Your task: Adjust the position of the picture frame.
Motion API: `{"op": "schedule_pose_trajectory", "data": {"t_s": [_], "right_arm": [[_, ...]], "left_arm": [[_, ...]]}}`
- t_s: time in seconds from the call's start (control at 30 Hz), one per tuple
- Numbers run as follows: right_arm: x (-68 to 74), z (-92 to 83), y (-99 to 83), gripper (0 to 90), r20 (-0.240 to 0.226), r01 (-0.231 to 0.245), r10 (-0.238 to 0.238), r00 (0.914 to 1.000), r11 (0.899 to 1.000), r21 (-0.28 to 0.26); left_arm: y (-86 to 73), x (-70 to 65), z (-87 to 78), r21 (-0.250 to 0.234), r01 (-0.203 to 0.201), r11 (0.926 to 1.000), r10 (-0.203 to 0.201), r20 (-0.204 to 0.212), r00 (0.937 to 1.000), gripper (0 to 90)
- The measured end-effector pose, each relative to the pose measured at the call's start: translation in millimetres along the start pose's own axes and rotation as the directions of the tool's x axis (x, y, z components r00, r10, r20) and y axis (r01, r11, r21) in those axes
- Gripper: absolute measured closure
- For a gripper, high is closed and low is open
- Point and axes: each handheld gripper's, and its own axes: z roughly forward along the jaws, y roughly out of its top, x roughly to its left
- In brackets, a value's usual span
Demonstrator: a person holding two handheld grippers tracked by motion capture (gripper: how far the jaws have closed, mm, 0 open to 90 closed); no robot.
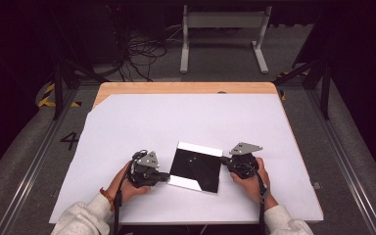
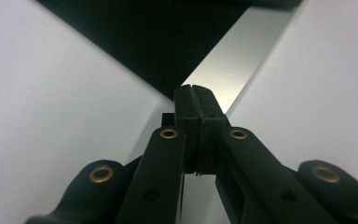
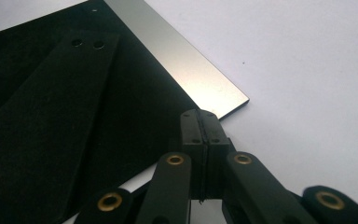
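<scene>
From above our side we look forward and down over the whole white-covered bench [image 1: 127, 127]. Each hand-held gripper's camera looks along its jaws, very close to the flat black mirror-like square panel with silver edges [image 1: 196, 167], which all three views share.

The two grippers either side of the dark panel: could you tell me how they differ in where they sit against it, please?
The left gripper meets the dark panel at its near left corner, while the right gripper meets it at the right edge, nearer the far corner. The left gripper's grey plate looks smaller than the right gripper's grey plate, which is wider and brighter. Both grippers are shut, and each sits at the panel's silvery border on the white sheet.
</scene>
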Motion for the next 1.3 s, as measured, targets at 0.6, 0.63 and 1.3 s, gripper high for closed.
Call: {"op": "schedule_pose_trajectory", "data": {"t_s": [0.6,0.63,1.3], "right_arm": [[-6.7,9.1,8.3,90.0,0.032,0.006,-0.006,0.9995,1.0,0.003],[-7.0,9.2,8.4,90.0,0.032,0.006,-0.006,0.9995,1.0,0.004],[-3.0,6.2,6.5,90.0,0.038,0.048,-0.049,0.9981,0.999,0.013]], "left_arm": [[2.8,-13.1,6.7,-0.009,-0.02,0.9998,0.02,0.011,0.9997,89.3],[3.0,-13.3,6.7,-0.006,-0.019,0.9998,0.019,0.009,0.9998,89.4],[4.1,-16.0,8.1,-0.009,-0.043,0.999,0.043,-0.005,0.9991,89.2]]}}
